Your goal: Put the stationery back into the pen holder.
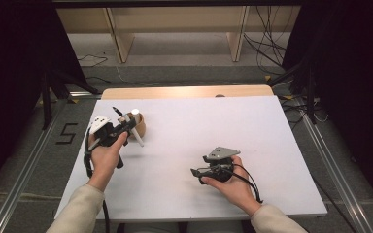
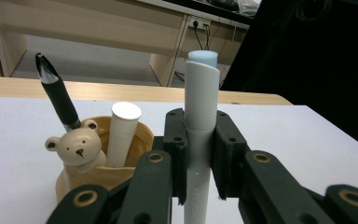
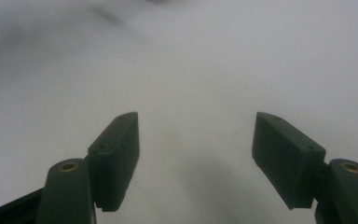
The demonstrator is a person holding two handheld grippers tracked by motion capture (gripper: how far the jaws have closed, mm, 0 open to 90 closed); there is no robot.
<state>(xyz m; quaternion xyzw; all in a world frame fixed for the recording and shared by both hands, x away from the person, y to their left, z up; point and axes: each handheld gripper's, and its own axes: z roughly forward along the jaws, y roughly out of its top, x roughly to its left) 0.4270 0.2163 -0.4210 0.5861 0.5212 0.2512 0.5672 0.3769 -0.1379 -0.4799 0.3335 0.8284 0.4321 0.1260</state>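
My left gripper jaws clamp grey-white cylindrical marker beside tan bear-shaped pen holder; next, lower it in. Right gripper jaws wide, empty.

1. This looks like a lab or recording studio set up for filmed handling work, not a home.
2. A white-topped rectangular table with a pale wooden edge stands alone on a grey carpeted floor.
3. Black curtains close off both sides.
4. Loose black cables trail across the floor.
5. Metal floor rails run past the table, with a black number mark beside one.
6. Plain light wooden benches stand behind.
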